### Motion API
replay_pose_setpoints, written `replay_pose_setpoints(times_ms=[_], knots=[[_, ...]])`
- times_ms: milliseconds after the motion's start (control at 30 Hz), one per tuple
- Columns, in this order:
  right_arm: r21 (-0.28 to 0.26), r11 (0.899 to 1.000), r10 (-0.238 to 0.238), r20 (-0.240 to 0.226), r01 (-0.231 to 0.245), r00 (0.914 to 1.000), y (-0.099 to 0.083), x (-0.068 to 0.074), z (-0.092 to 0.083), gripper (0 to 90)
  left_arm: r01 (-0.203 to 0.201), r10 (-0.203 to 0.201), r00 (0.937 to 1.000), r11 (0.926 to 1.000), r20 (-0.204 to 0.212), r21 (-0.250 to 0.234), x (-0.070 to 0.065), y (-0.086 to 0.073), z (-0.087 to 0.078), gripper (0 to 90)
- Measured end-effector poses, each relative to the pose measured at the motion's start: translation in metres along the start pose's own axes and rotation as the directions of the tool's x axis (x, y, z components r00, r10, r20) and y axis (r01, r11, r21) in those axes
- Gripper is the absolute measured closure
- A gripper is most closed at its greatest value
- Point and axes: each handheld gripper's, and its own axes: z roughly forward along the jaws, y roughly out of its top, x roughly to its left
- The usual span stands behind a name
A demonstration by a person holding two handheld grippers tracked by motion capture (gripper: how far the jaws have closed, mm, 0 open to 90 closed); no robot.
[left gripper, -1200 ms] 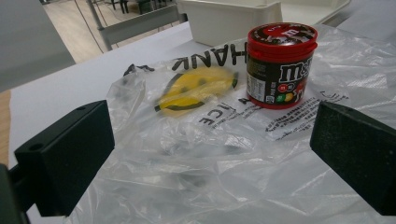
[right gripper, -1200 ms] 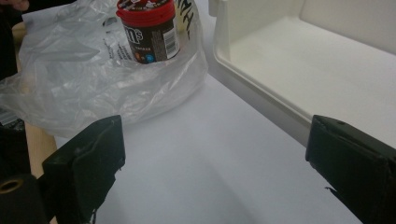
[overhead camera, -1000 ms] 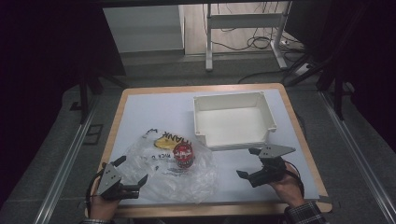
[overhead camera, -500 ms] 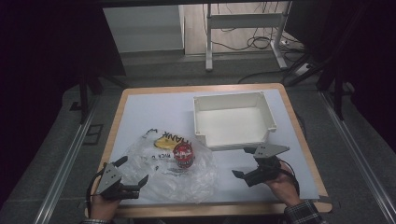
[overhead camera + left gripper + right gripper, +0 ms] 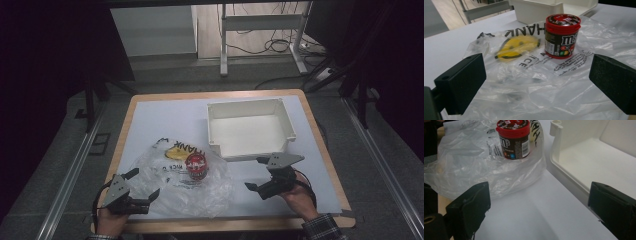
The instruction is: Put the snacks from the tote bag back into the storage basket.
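Note:
A red-lidded candy tub (image 5: 196,166) stands upright on a crumpled clear plastic bag (image 5: 175,192) printed with a yellow smiley and black letters, at the table's front middle. At the bag's front left corner my left gripper (image 5: 145,184) is open, pointing over the bag toward the tub (image 5: 562,35), and bag film (image 5: 536,85) lies between its pads without being pinched. My right gripper (image 5: 254,173) is open to the right of the bag, above bare table. In its view the tub (image 5: 514,138) is ahead on the left and nothing is between its jaws.
An empty white bin (image 5: 250,130) sits behind the right gripper, with its near wall (image 5: 564,175) close to the right jaw. The table (image 5: 165,120) has a white top and a wooden rim. Beyond it are a dark floor and metal frame legs.
The right gripper has shifted a little to the left, toward the bag. The left gripper, tub and bag have stayed where they were.

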Motion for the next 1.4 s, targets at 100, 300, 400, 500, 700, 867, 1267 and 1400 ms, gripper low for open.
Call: replay_pose_setpoints(times_ms=[100, 300, 400, 500, 700, 867, 1267, 1400], knots=[[0.0, 1.0, -0.004, -0.006, 0.004, 1.0, 0.002, 0.001, 0.002, 4.7, 0.005, -0.005, 0.9996, 0.9999, 0.027, 0.01, 0.0, 0.002, 0.0, 1.0], [0.006, 1.0, 0.007, -0.016, -0.007, 0.9999, 0.004, 0.001, 0.006, 4.5, -0.008, 0.007, 0.9997, 0.9999, 0.022, 0.012, -0.001, 0.003, -0.001, 1.4], [0.01, 1.0, -0.001, -0.014, 0.001, 0.9999, 0.005, 0.002, 0.008, 4.4, 0.001, -0.002, 0.9999, 0.9998, 0.01, 0.019, -0.001, 0.005, -0.002, 1.3], [0.006, 1.0, 0.002, -0.021, -0.001, 0.9998, 0.006, 0.002, 0.009, 4.4, 0.003, -0.003, 1.0, 0.9991, -0.008, 0.041, 0.001, 0.005, -0.002, 1.3], [0.004, 1.0, -0.011, -0.036, 0.011, 0.9993, 0.01, 0.004, 0.015, 4.3, 0.014, -0.013, 0.9998, 0.999, -0.012, 0.043, 0.003, 0.006, -0.003, 1.6], [0.003, 1.0, -0.018, -0.039, 0.018, 0.9991, 0.013, 0.005, 0.018, 4.3, 0.039, -0.039, 0.9993, 0.9988, 0.001, 0.032, 0.005, 0.006, -0.004, 1.8], [0.003, 1.0, -0.014, -0.081, 0.015, 0.9966, 0.02, 0.005, 0.029, 4.2, 0.03, -0.03, 0.9995, 0.9995, 0.007, -0.009, 0.004, 0.004, -0.004, 2.4], [0.006, 1.0, 0.0, -0.101, 0.001, 0.9949, 0.023, 0.004, 0.034, 3.7, 0.015, -0.014, 0.9997, 0.9997, 0.02, -0.022, 0.002, 0.004, -0.004, 2.1]])
